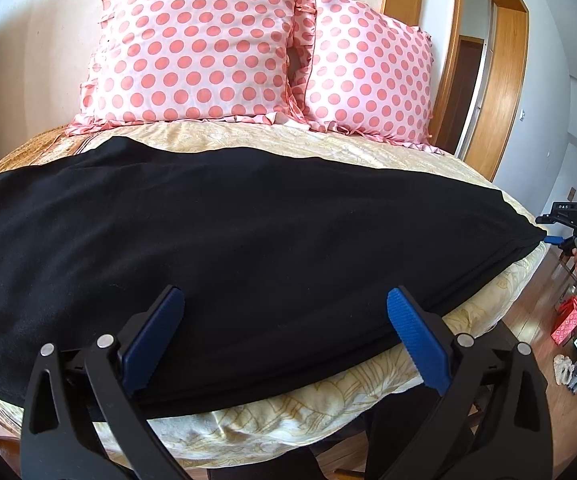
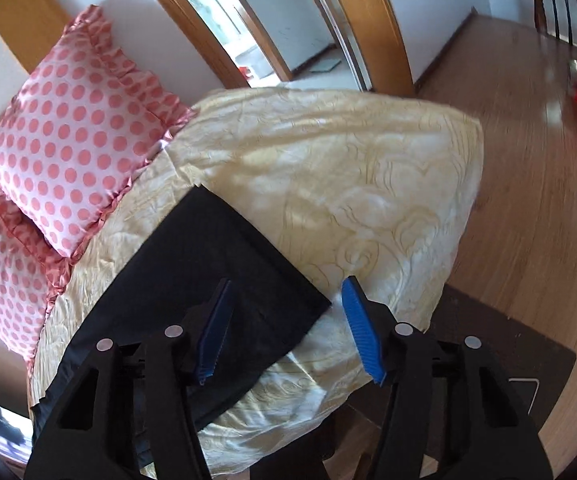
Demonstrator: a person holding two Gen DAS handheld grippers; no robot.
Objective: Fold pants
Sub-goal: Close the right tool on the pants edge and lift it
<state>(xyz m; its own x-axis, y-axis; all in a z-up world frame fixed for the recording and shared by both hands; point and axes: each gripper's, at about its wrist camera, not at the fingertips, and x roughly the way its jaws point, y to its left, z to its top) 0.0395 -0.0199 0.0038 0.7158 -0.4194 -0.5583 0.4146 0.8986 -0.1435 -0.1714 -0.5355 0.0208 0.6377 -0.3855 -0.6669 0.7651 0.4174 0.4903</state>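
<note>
Black pants lie stretched flat across the cream bedspread, reaching from the left edge of the left wrist view to a pointed end at the right. My left gripper is open above the pants' near edge, its blue pads wide apart with cloth lying between them. At that far right end a hand holds my right gripper, its blue tip at the pants' corner. In the right wrist view the right gripper stands open. The square end of the pants lies flat between its pads, which do not press on it.
Two pink polka-dot pillows lean on the wall at the head of the bed. A wooden door frame stands to the right. Red boxes and clutter lie on the wood floor. A dark mat lies beside the bed.
</note>
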